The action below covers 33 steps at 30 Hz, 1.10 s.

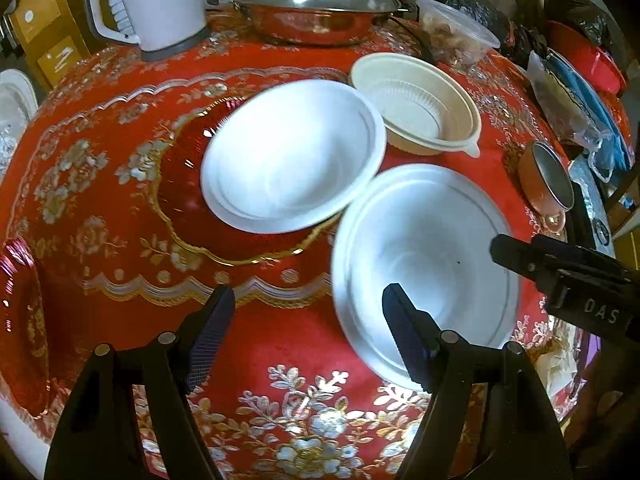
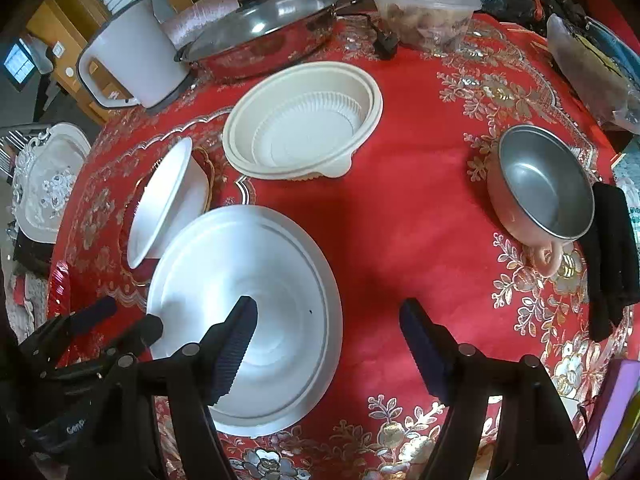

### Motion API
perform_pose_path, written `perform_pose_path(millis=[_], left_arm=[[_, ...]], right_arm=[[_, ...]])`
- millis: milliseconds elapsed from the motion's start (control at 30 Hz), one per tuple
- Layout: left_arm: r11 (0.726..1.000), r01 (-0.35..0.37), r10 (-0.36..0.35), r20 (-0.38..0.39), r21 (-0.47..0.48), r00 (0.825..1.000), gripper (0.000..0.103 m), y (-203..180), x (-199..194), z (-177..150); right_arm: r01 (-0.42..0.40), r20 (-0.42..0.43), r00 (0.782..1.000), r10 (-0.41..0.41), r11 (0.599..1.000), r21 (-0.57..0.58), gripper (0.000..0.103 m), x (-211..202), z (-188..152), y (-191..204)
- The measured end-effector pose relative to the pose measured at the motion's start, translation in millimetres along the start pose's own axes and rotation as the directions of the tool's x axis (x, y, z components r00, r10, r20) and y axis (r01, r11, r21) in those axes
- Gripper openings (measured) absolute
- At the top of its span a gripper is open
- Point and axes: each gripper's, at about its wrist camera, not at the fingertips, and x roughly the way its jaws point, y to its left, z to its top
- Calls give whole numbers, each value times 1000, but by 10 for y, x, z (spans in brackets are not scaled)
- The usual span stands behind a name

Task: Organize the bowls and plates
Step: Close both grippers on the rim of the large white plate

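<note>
White bowl (image 1: 424, 264) sits upright on a red floral table (image 1: 100, 184), nearest both cameras. A second white bowl (image 1: 292, 156) rests tilted on a red glass plate (image 1: 180, 184) just beyond it, their rims almost touching. A cream plastic bowl (image 2: 300, 120) stands farther back, and a metal cup (image 2: 544, 192) stands well apart to the right. The left gripper (image 1: 308, 312) and right gripper (image 2: 328, 328) both hover with fingers spread wide, holding nothing.
</note>
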Motion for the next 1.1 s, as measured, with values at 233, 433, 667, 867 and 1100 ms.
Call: perform_pose_path(millis=[233, 433, 667, 867, 1100], left_arm=[[1000, 30, -30, -38, -4, 999, 76, -114, 105, -46], [1000, 17, -16, -47, 7, 999, 76, -197, 206, -36], [998, 59, -60, -72, -14, 996, 76, -238, 371, -14], [998, 68, -69, -111, -8, 991, 18, -256, 451, -23], [992, 122, -117, -116, 32, 986, 16, -325, 241, -73]], right_arm=[[6, -28, 1000, -6, 1000, -2, 76, 129, -11, -68], [-28, -49, 998, 28, 1000, 7, 76, 224, -9, -132], [-66, -99, 993, 66, 998, 7, 37, 375, -19, -164], [-70, -95, 993, 69, 998, -5, 12, 347, -108, -147], [-51, -61, 997, 48, 998, -48, 12, 23, -191, -54]])
